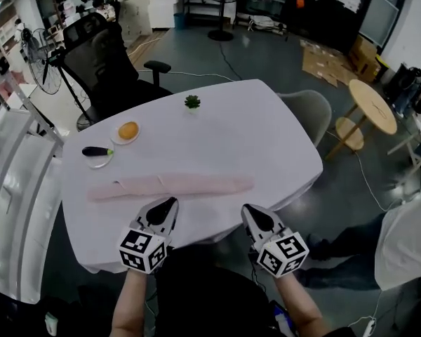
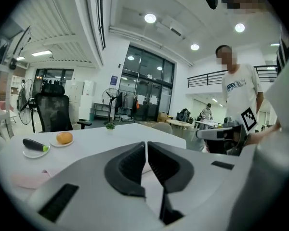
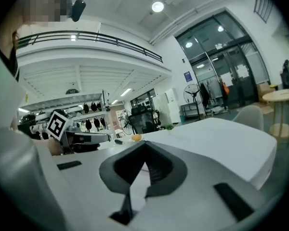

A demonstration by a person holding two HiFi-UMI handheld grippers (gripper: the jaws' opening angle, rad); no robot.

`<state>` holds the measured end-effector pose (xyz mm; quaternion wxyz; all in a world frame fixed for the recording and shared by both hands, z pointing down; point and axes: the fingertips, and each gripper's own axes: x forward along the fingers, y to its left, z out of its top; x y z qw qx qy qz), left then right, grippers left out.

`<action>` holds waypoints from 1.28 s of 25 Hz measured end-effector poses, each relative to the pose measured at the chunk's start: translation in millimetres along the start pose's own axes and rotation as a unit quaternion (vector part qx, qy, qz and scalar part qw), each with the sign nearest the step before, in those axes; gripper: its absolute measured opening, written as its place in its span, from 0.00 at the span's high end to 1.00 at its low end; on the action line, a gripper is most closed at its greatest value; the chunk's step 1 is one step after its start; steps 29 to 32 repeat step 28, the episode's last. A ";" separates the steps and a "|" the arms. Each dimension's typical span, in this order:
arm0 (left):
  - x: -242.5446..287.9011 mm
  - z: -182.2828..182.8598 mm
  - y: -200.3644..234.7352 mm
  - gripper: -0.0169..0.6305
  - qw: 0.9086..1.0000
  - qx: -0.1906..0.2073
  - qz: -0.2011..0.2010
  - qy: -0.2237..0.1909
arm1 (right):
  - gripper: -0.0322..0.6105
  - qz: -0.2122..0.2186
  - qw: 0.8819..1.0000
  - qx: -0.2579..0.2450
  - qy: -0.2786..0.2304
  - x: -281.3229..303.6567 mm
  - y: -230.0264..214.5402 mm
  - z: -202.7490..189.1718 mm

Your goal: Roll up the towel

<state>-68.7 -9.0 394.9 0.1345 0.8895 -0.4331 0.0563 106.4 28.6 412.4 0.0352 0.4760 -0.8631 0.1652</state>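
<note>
One pink towel (image 1: 172, 186) seen flat on one white table (image 1: 252, 132); two plates (image 1: 117, 138) (image 1: 98, 162), one potted plant (image 1: 191, 102) counted. Left gripper (image 1: 170, 203) and right gripper (image 1: 247, 210) both closed, nothing gripped

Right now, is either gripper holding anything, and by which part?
Nothing is held. The left gripper and the right gripper are both shut and empty, clear of the pink towel, which lies in a long strip on the table.

We count one table (image 1: 252, 139), one pink towel (image 1: 172, 185) along its near edge, two small plates (image 1: 116, 138) (image 1: 99, 164) by its left edge, one orange (image 1: 128, 129), one eggplant (image 1: 96, 151), one small plant (image 1: 191, 102) at its far edge, two tools of ours, the left hand-held gripper (image 1: 170, 203) and the right hand-held gripper (image 1: 247, 209).
</note>
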 end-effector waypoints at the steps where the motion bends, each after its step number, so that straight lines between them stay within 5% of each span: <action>1: -0.9 -2.8 -2.3 0.94 1.000 0.000 0.001 0.000 | 0.94 -0.003 1.000 -0.015 0.005 -1.7 3.7 -2.9; 14: -17.1 -31.1 -5.0 0.95 1.000 0.017 0.014 0.015 | 0.94 -0.031 0.997 -0.064 0.039 -10.7 14.1 -24.1; 32: -36.6 -54.0 4.4 0.95 0.998 0.002 0.049 0.028 | 0.94 -0.022 0.996 -0.059 0.057 -10.4 16.7 -39.6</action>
